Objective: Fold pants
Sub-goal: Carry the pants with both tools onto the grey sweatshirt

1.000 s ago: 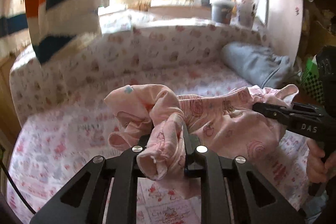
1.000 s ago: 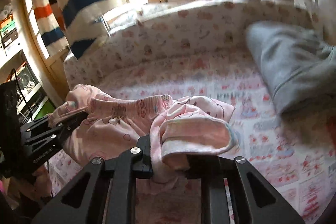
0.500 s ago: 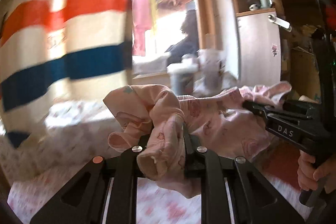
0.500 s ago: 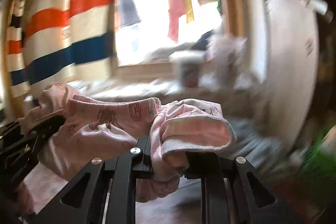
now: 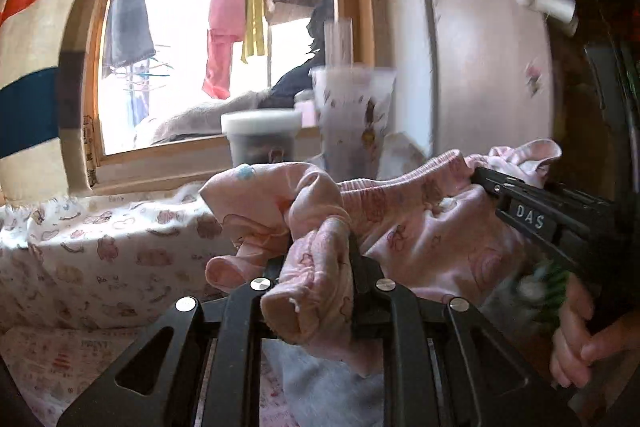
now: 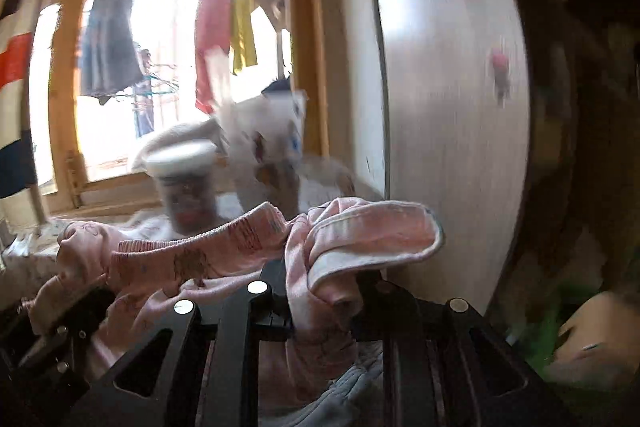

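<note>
I have the left gripper (image 5: 316,267) and right gripper (image 6: 324,283) each clamped on the pink pants (image 5: 420,219), holding them up off the bed (image 5: 100,247) so the legs hang straight for folding.

Wooden window (image 5: 224,39) ahead, clothes (image 5: 224,27) hanging outside. White-lid tub (image 5: 261,139) beside tall cup (image 5: 352,119) on sill. Striped towel (image 5: 32,27) at left. White cupboard (image 5: 488,75) at right.

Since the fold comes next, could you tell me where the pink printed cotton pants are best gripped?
Grip the pink printed cotton pants at the ribbed waistband's two ends, from the near side. The left gripper and right gripper already pinch bunched cloth there, with the band stretched between them.
</note>
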`<state>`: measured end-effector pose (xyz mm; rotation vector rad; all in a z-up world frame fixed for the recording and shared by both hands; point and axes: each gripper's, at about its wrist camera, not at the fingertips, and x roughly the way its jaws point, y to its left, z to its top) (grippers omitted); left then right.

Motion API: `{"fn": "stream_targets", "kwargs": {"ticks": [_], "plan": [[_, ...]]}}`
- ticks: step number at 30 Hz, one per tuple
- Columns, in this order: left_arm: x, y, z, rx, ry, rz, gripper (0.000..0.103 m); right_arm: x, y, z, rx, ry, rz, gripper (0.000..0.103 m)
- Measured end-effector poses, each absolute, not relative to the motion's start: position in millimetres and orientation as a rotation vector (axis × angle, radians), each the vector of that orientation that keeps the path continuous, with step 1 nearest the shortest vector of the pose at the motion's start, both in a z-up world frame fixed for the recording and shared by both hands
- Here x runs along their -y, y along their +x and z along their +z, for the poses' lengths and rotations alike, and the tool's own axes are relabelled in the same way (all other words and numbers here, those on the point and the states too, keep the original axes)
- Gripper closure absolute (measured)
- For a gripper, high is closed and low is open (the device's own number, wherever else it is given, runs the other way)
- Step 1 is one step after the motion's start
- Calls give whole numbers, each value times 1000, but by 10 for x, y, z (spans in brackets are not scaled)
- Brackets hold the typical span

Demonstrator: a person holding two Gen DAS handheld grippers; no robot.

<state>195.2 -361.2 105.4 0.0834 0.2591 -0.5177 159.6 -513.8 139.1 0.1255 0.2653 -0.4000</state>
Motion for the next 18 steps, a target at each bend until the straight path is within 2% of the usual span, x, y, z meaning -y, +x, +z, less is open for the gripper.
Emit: {"fn": "stream_targets", "kwargs": {"ticks": [7,9,12,13,14,16,18], "plan": [[3722,2414,522,-490,82,-530,82,5392,2129,748,-486,181,-394,84],[3711,2411,495,-482,120,-531,76,5386,2199,663,-537,153,-417,84],[3700,2381,495,-469,149,-497,62,5402,2208,599,-540,160,-427,80],[3687,2363,501,-452,159,-466,50,5394,2196,589,-540,159,-428,79],[3667,2323,509,-423,175,-428,41,5398,2201,580,-542,156,-428,77],[3592,2268,509,-399,182,-405,40,5373,2190,550,-547,139,-439,71],[3525,2275,511,-417,173,-399,39,5367,2170,591,-553,105,-463,52]]}}
